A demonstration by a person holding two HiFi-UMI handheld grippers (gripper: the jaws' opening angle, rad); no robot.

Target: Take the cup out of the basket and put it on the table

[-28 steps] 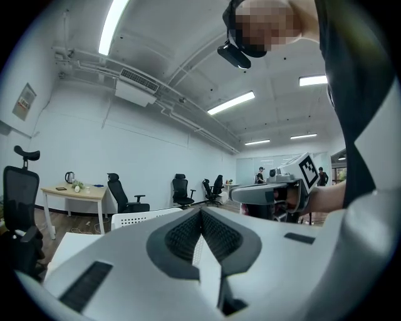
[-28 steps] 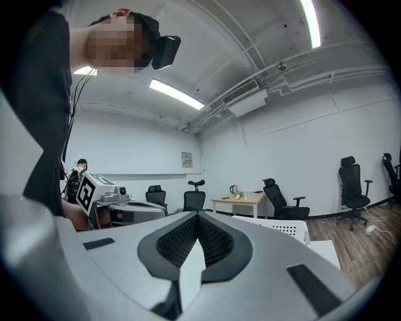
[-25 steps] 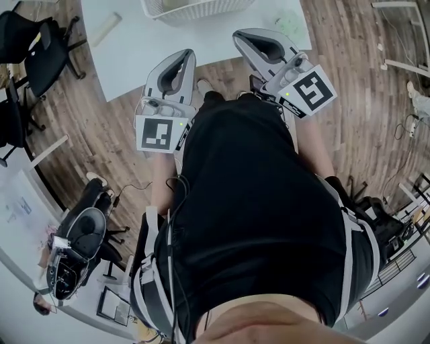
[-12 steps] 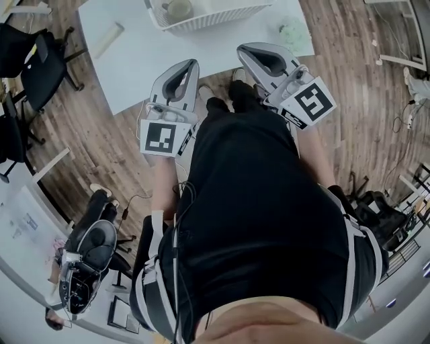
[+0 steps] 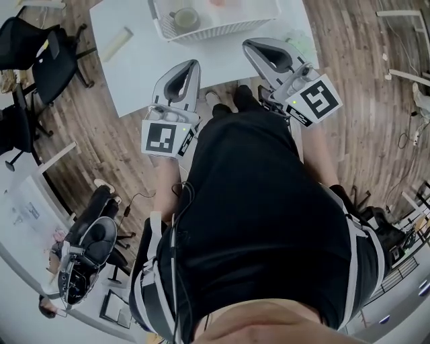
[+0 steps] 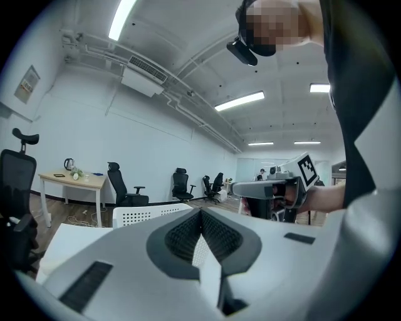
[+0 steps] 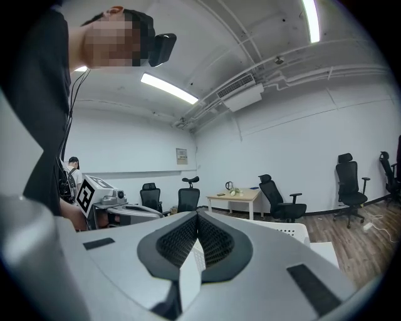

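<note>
Cup [image 5: 185, 18] sits in basket [image 5: 228, 29]; left hand-held gripper [image 6: 201, 216] and right hand-held gripper [image 7: 197, 216] closed, empty.

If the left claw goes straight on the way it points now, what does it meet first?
Most likely the near wall of the white basket on the table, straight ahead of the shut left claw; the depth is hard to judge.

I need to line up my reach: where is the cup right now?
Head view, top centre: the cup sits in the left end of the white basket on the table, just beyond the left gripper.
</note>
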